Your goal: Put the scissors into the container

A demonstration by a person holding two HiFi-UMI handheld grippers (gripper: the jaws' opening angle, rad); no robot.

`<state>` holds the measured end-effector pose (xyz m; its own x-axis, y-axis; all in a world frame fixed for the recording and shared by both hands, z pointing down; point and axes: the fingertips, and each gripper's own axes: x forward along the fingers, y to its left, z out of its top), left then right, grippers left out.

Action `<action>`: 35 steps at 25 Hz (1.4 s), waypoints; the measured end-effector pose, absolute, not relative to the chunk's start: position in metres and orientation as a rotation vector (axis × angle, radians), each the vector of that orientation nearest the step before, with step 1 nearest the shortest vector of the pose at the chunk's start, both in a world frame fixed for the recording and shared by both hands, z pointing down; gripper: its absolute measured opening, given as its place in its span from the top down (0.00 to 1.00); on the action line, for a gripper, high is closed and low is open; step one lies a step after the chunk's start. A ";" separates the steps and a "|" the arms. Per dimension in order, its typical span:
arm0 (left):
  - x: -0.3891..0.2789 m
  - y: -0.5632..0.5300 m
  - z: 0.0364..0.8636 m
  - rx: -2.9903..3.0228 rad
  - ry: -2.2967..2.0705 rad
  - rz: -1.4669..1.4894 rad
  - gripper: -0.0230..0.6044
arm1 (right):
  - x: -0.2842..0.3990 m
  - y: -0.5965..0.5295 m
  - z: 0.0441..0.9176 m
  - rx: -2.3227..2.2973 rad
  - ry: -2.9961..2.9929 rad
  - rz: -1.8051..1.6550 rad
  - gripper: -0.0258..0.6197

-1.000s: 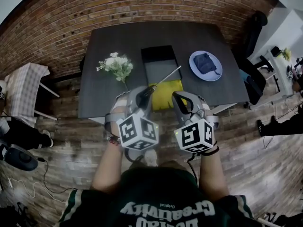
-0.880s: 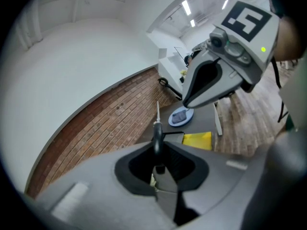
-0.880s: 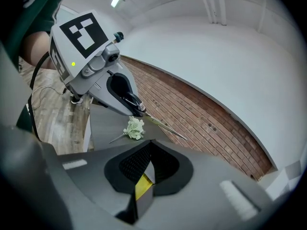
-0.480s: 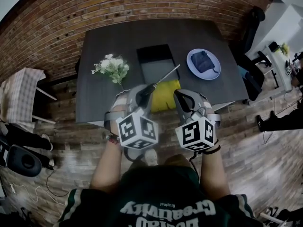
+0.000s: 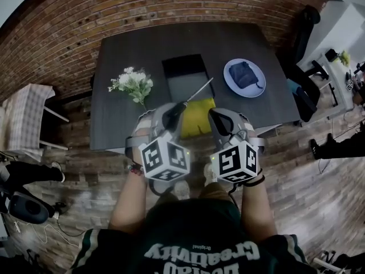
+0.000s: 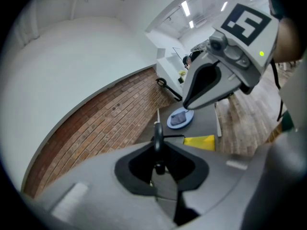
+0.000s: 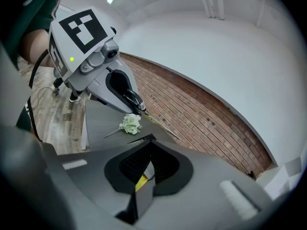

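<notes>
In the head view my left gripper [image 5: 173, 115] is shut on the dark handles of the scissors [image 5: 197, 91]. Their thin metal blades slant up and to the right, over the near edge of the black open container [image 5: 185, 76] at mid-table. The left gripper view shows the scissors' handle [image 6: 157, 139] pinched between the jaws and the blade [image 6: 158, 115] pointing ahead. To the right, level with the left one, my right gripper [image 5: 219, 121] is shut and holds nothing. It hovers at the table's near edge. From the right gripper view, the left gripper [image 7: 125, 93] and the scissors' blade [image 7: 161, 122] show.
A yellow cloth [image 5: 197, 114] lies on the dark table [image 5: 120, 124] just in front of the container. A bunch of white flowers [image 5: 133, 83] lies to its left. A blue plate with a dark bundle [image 5: 245, 77] stands to its right. A brick wall runs behind the table.
Both grippers hold their places and the scissors stay gripped. Only the head camera has shifted a little, so the table sits slightly further left in view.
</notes>
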<state>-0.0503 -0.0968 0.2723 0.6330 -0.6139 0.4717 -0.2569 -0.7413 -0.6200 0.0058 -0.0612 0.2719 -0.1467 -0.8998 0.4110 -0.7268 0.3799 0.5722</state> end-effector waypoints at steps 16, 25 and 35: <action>-0.013 -0.142 0.281 -2.322 0.870 -1.051 0.89 | 0.046 -0.121 0.270 1.220 -2.063 -0.402 0.95; 0.018 -0.156 0.289 -2.296 0.969 -1.113 0.89 | 0.076 -0.142 0.274 1.126 -2.137 -0.442 0.95; 0.045 -0.158 0.302 -2.276 1.072 -1.152 0.89 | 0.102 -0.149 0.285 1.035 -2.192 -0.480 0.95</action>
<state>0.0451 -0.1579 0.3019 0.3757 -0.7674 0.5195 -0.4630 -0.6410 -0.6121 0.1021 -0.1488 0.2847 -0.4711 -0.7830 0.4061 -0.5418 0.6202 0.5673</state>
